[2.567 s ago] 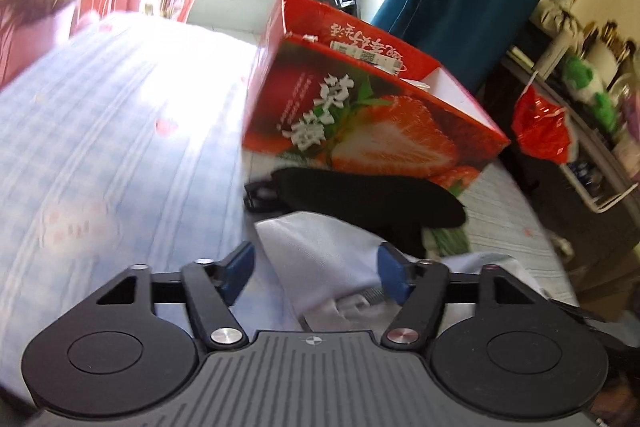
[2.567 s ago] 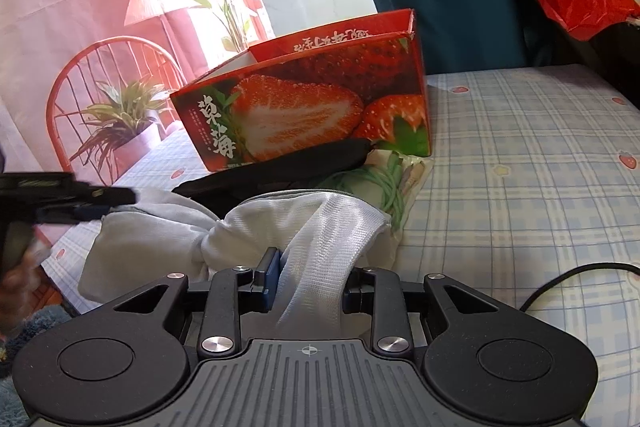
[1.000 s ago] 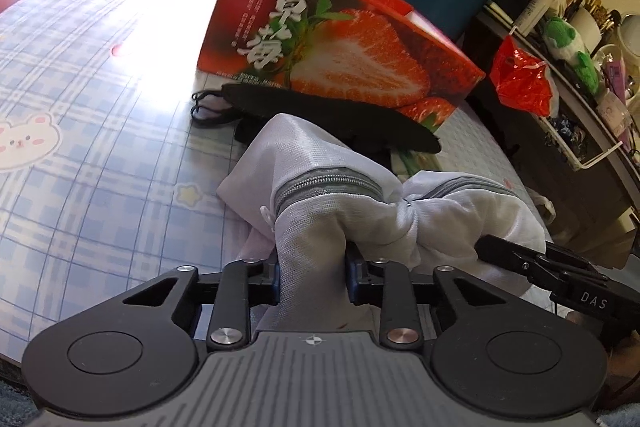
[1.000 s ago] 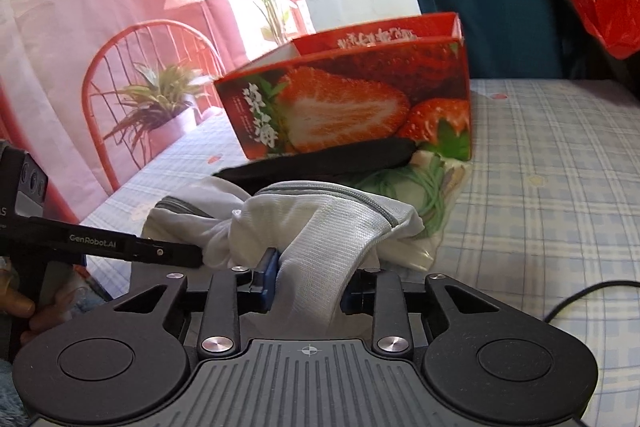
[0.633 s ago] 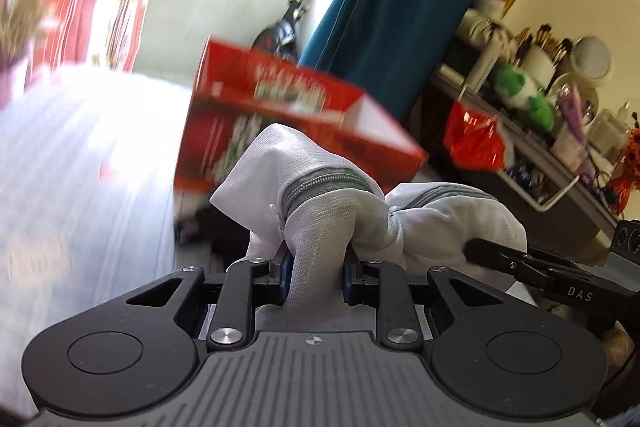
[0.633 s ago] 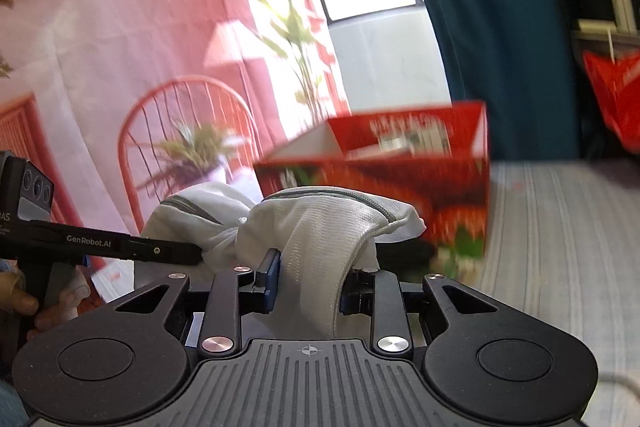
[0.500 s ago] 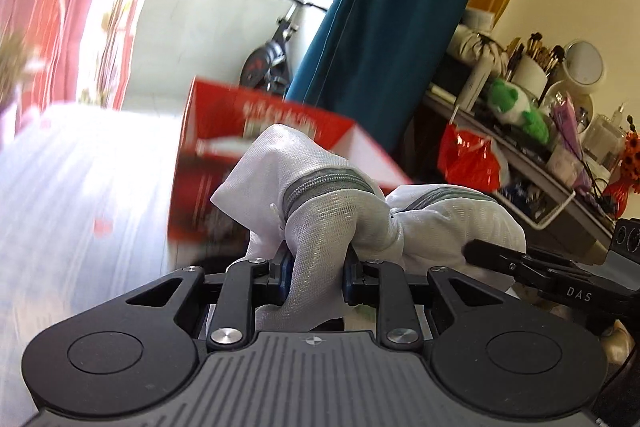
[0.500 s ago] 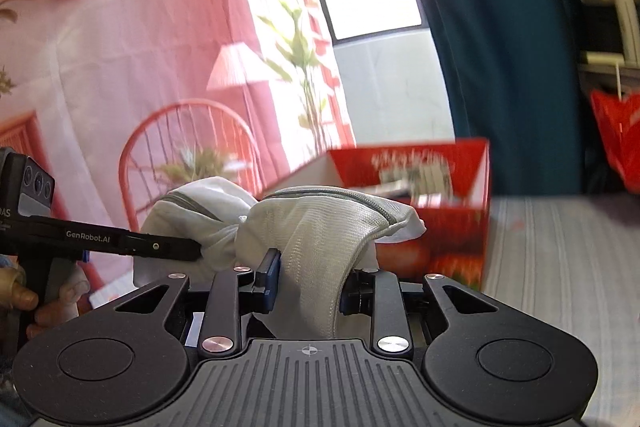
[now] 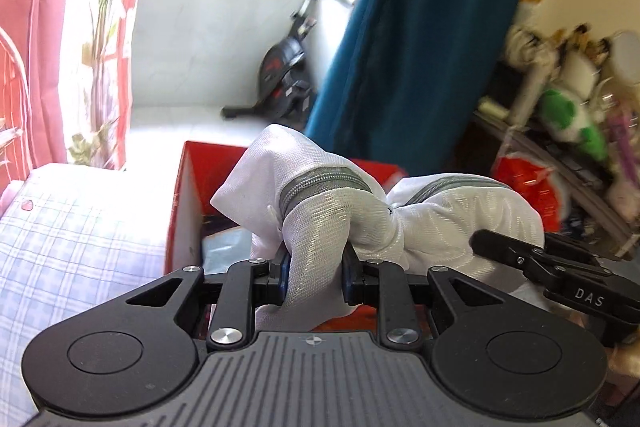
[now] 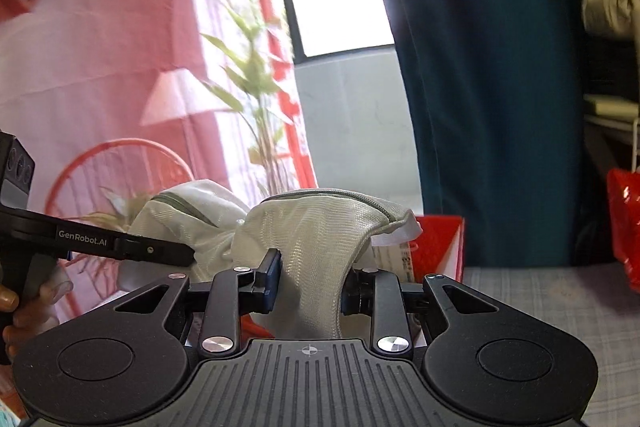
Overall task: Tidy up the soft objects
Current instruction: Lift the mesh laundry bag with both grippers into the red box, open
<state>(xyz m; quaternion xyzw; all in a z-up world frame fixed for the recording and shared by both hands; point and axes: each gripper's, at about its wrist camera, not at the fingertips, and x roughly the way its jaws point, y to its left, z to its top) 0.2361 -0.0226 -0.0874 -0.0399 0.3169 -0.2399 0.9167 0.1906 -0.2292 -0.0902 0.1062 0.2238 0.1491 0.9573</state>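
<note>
A white mesh zip bag (image 9: 320, 211) with a grey zipper hangs in the air between both grippers. My left gripper (image 9: 314, 277) is shut on its left end. My right gripper (image 10: 310, 285) is shut on its right end (image 10: 316, 239). The bag is held above the open red strawberry box (image 9: 188, 195), whose inside shows below it. In the right wrist view only the box's far corner (image 10: 438, 243) shows behind the bag. The right gripper's finger (image 9: 520, 255) shows at the right of the left wrist view; the left gripper's finger (image 10: 132, 247) at the left of the right wrist view.
The box stands on a bed with a blue checked sheet (image 9: 72, 247). A teal curtain (image 9: 400, 47) hangs behind it. A cluttered shelf (image 9: 568, 131) with a red plastic bag (image 9: 528, 187) is at the right. An exercise bike (image 9: 288, 67) stands at the back.
My left gripper closed on the bag's left end. Both grippers lifted the bag off the bed and carried it up and forward over the open box.
</note>
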